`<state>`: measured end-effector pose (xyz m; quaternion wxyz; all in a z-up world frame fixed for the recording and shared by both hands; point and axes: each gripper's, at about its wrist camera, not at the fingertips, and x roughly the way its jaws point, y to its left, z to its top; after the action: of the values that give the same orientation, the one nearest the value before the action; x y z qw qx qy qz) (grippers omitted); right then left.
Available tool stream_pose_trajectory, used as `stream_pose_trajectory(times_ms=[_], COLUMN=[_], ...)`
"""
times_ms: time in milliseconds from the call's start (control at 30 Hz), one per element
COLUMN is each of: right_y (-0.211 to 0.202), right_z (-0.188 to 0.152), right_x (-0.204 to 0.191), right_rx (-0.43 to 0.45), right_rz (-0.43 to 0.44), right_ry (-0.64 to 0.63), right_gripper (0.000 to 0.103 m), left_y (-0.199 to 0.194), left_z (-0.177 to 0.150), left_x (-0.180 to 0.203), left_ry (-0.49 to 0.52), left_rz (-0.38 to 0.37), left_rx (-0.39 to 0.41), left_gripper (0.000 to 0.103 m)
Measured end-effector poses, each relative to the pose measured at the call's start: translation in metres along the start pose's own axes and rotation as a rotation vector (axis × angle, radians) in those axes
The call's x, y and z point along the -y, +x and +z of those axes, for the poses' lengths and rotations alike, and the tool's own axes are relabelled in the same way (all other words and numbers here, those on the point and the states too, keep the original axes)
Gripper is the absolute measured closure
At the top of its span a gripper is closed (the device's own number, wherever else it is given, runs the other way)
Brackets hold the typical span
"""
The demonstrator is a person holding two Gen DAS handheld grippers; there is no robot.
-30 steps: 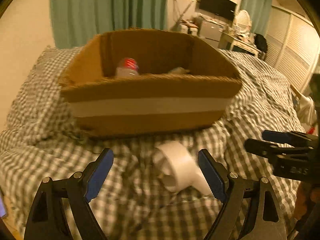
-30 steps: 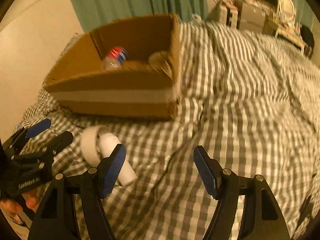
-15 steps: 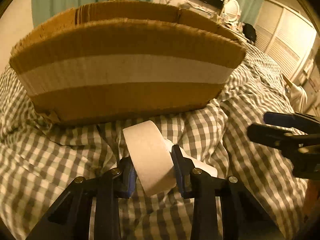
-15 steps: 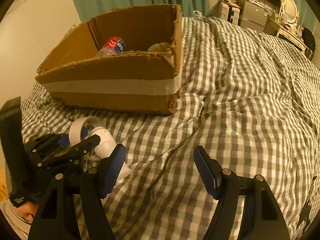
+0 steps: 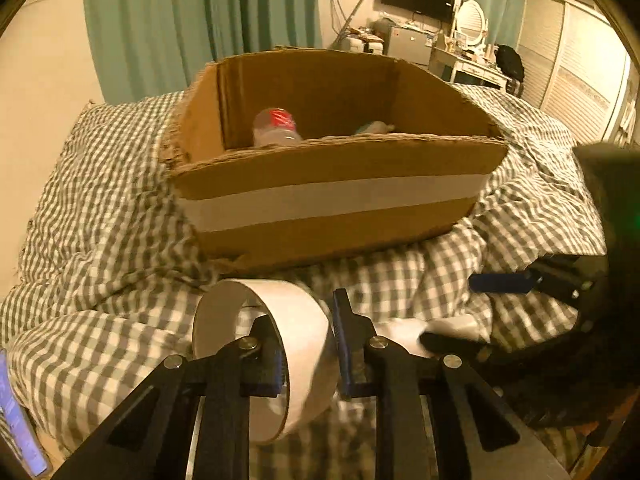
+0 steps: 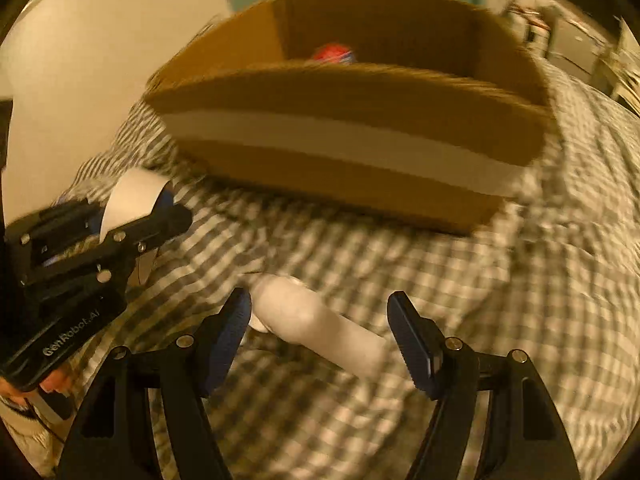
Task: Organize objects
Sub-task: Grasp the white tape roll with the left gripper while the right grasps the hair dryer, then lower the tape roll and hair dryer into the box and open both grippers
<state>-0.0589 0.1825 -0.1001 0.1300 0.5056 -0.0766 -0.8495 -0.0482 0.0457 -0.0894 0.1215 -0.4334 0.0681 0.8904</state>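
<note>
My left gripper (image 5: 306, 344) is shut on a white tape roll (image 5: 280, 320) and holds it lifted above the checked bedspread, in front of the cardboard box (image 5: 332, 204). The roll also shows in the right wrist view (image 6: 134, 196), held in the left gripper (image 6: 160, 208). My right gripper (image 6: 320, 328) is open, its fingers either side of a white plastic tube (image 6: 320, 328) lying on the bed; the view is blurred. In the left wrist view the right gripper (image 5: 472, 308) is at the right over the tube (image 5: 404, 330). A bottle with a red label (image 5: 278, 128) lies in the box.
The box stands on a rumpled checked duvet (image 5: 100, 240). A wall is at the left, green curtains (image 5: 200, 20) behind. A desk, a TV and wardrobe doors are at the far right. A pale object (image 5: 374, 127) lies in the box beside the bottle.
My left gripper closed on the tape roll and lifted it back off the bed. My right gripper moved left and down so that it straddles the white tube.
</note>
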Motion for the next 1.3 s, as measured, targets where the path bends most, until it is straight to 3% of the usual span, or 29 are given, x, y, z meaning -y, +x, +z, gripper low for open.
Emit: stream_pose_trajectory(times_ms=[133, 267, 533, 767, 1067, 1300], right_y=[0.034, 0.063, 0.076, 0.034, -0.052, -0.116], right_z=[-0.005, -0.009, -0.015, -0.022, -0.023, -0.004], right_x=[-0.017, -0.018, -0.035, -0.05, -0.054, -0.064], right_rx=[-0.082, -0.153, -0.188, -0.09, 0.087, 0.199], right_rz=[0.006, 0.014, -0.034, -0.13, -0.121, -0.134], right_ry=[-0.108, -0.126, -0.177, -0.135, 0.002, 0.019], right_gripper=[0.033, 0.033, 0.035, 0.049, 0.05, 0.05], left_y=[0.007, 0.018, 0.009, -0.035, -0.088, -0.13], left_z=[-0.006, -0.011, -0.016, -0.017, -0.006, 0.024], left_x=[-0.014, -0.02, -0.014, -0.018, -0.028, -0.023], left_ry=[-0.033, -0.045, -0.035, -0.025, -0.035, -0.018], left_rz=[-0.01, -0.048, -0.062, -0.045, -0.046, -0.066], left_rx=[-0.002, -0.022, -0.018, 0.021, 0.077, 0.145], left_gripper=[0.083, 0.085, 0.087, 0.09, 0.092, 0.092])
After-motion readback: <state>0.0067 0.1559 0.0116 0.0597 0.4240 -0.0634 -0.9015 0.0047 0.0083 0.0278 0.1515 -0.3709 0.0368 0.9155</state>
